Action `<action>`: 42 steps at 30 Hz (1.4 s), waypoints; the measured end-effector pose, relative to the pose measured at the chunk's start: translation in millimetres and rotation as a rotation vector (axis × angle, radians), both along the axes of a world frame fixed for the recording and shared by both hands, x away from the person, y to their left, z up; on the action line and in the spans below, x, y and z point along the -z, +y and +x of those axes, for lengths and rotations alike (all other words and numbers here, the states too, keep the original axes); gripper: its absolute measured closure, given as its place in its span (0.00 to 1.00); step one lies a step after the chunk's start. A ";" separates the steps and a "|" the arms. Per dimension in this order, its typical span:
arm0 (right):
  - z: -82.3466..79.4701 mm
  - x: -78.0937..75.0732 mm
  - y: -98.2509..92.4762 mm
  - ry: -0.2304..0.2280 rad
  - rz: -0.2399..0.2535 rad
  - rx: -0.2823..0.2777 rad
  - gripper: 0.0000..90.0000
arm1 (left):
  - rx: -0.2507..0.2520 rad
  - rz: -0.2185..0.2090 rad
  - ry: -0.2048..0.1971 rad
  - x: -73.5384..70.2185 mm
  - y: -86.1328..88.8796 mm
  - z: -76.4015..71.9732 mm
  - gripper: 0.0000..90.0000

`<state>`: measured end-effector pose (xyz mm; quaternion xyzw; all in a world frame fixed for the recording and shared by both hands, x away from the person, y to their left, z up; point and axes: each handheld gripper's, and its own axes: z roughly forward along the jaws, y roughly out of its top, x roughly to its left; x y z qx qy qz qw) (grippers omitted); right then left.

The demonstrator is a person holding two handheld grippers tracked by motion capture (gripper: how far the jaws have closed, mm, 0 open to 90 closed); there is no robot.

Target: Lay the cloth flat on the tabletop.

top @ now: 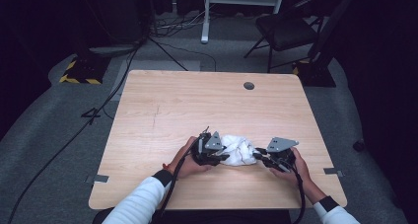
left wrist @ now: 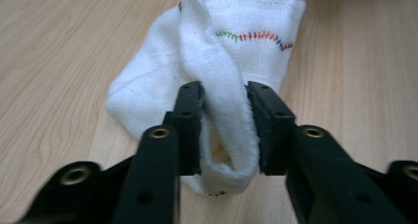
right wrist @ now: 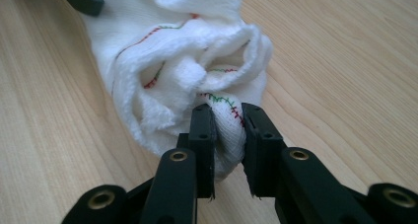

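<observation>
Wooden table, both hands low — fingers pinching cloth

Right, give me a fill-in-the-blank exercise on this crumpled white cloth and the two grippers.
1. The crumpled white cloth with multicoloured stitching lies on the light ____ table.
2. The left gripper is ____ on a fold of the cloth.
3. The right gripper pinches a cloth edge that bears red and ____ stitching.
4. In the high view the cloth lies ____ the two grippers.

Missing words: wooden; shut; green; between
</observation>
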<state>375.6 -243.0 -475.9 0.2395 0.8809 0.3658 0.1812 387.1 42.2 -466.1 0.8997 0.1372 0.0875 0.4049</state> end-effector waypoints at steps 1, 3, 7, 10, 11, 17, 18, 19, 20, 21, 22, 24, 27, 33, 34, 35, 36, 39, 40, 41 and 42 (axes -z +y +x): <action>0.0 0.0 0.0 0.000 0.000 0.000 0.85 | 0.006 -0.008 -0.003 -2.2 2.5 -0.8 0.77; 1.0 -0.9 -4.3 0.001 0.005 0.018 0.85 | 0.027 -0.025 -0.007 -5.8 6.6 -4.0 0.85; 1.7 -1.2 -8.4 0.005 0.011 0.045 0.85 | 0.084 -0.017 -0.022 -9.8 8.1 -16.0 0.89; 2.9 -1.2 -13.9 0.009 0.006 0.071 0.84 | 0.134 0.011 -0.039 -10.4 7.6 -27.6 0.91; 3.3 -1.0 -15.3 0.012 0.006 0.078 0.84 | 0.149 0.018 -0.038 -10.0 7.5 -32.2 0.92; 7.1 0.6 -27.3 0.033 0.007 0.141 0.81 | 0.198 0.077 -0.019 -0.4 7.0 -49.6 0.92; 7.9 1.1 -29.6 0.038 0.010 0.153 0.81 | 0.201 0.093 -0.015 2.2 6.0 -52.5 0.91; 8.6 1.8 -31.6 0.046 0.016 0.161 0.81 | 0.206 0.114 -0.012 4.1 4.9 -54.7 0.90; 9.1 2.3 -33.3 0.048 0.012 0.168 0.81 | 0.211 0.129 -0.010 5.8 3.9 -56.8 0.89; 9.5 2.5 -34.5 0.048 0.006 0.177 0.81 | 0.216 0.140 -0.020 6.8 2.7 -58.0 0.89; 9.6 2.4 -35.6 0.047 0.005 0.187 0.81 | 0.220 0.149 -0.019 6.7 2.4 -58.8 0.88; 10.3 0.6 -41.4 0.025 -0.004 0.227 0.81 | 0.217 0.144 -0.019 4.8 3.5 -59.7 0.84; 11.4 -0.6 -48.5 0.033 0.023 0.242 0.81 | 0.187 0.130 -0.009 1.5 8.9 -60.7 0.74; 9.7 -2.3 -55.8 0.052 0.061 0.195 0.78 | 0.060 0.068 -0.015 -8.5 17.8 -62.5 0.43; 9.0 -2.3 -54.4 0.069 0.066 0.159 0.75 | 0.040 0.050 -0.023 -11.0 17.9 -61.6 0.40; 7.3 -2.1 -52.3 0.076 0.063 0.125 0.73 | 0.022 0.038 -0.029 -13.1 16.4 -60.3 0.37; 5.2 -2.2 -49.8 0.070 0.049 0.108 0.72 | 0.005 0.044 -0.043 -15.4 13.8 -59.1 0.36; 3.5 -2.5 -45.2 0.071 0.046 0.089 0.69 | -0.002 0.038 -0.072 -21.1 3.0 -56.7 0.31; 3.7 -2.0 -44.3 0.075 0.047 0.081 0.69 | 0.003 0.041 -0.078 -20.7 -3.1 -54.8 0.31; 5.3 0.2 -41.8 0.090 0.043 0.077 0.66 | 0.005 0.047 -0.079 -19.4 -7.3 -53.2 0.31; 5.3 0.2 -41.8 0.090 0.043 0.077 0.66 | 0.006 0.057 -0.076 -16.8 -13.2 -50.9 0.31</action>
